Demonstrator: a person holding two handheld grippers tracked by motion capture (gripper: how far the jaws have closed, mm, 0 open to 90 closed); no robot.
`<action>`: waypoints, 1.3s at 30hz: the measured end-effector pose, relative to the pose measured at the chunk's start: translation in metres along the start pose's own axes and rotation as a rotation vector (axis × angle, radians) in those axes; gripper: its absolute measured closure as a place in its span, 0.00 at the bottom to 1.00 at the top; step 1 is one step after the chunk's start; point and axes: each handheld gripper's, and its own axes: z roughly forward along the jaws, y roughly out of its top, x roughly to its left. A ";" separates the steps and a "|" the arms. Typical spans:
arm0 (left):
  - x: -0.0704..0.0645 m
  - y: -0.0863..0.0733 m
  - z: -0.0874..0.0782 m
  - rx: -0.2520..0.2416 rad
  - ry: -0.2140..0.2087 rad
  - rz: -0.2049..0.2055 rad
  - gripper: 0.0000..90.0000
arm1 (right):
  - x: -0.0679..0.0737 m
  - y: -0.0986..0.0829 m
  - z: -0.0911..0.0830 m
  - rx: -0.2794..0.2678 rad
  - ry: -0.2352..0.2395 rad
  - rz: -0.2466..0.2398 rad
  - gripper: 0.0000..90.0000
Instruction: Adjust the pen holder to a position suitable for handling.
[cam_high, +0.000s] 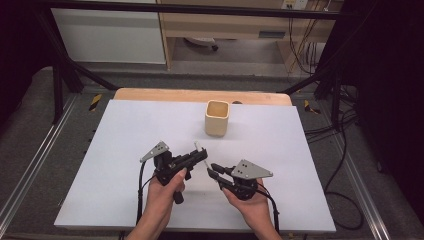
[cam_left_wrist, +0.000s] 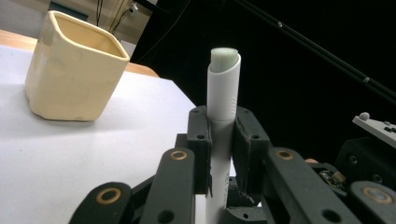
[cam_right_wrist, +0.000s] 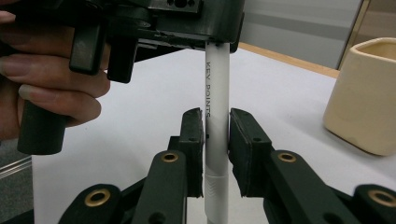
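Observation:
A white pen (cam_left_wrist: 223, 93) with a pale green end stands upright between the jaws of my left gripper (cam_left_wrist: 222, 116), which is shut on it. In the right gripper view the same pen (cam_right_wrist: 217, 84), printed "KEY POINTS", runs down from the left gripper's body (cam_right_wrist: 154, 18) into my right gripper (cam_right_wrist: 217, 116), whose pads press both its sides. From the high view, both grippers (cam_high: 201, 156) (cam_high: 214, 171) meet tip to tip at the table's front middle, the pen's end (cam_high: 198, 146) poking up.
A cream square cup (cam_high: 217, 119) stands open-topped behind the grippers, near the far edge of the white table sheet (cam_high: 125, 150). A wooden strip (cam_high: 150, 95) borders the back. Cables lie on the floor at the right (cam_high: 345, 165).

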 end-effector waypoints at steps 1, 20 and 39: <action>0.000 0.000 0.000 0.001 0.002 0.005 0.87 | 0.000 0.000 0.000 -0.002 0.000 0.003 0.82; 0.008 0.013 -0.017 -0.002 0.106 0.111 0.87 | -0.005 -0.007 0.007 0.041 -0.066 0.055 0.51; 0.012 0.021 -0.025 0.002 0.128 0.116 0.87 | -0.027 -0.014 0.007 0.098 -0.232 0.092 0.08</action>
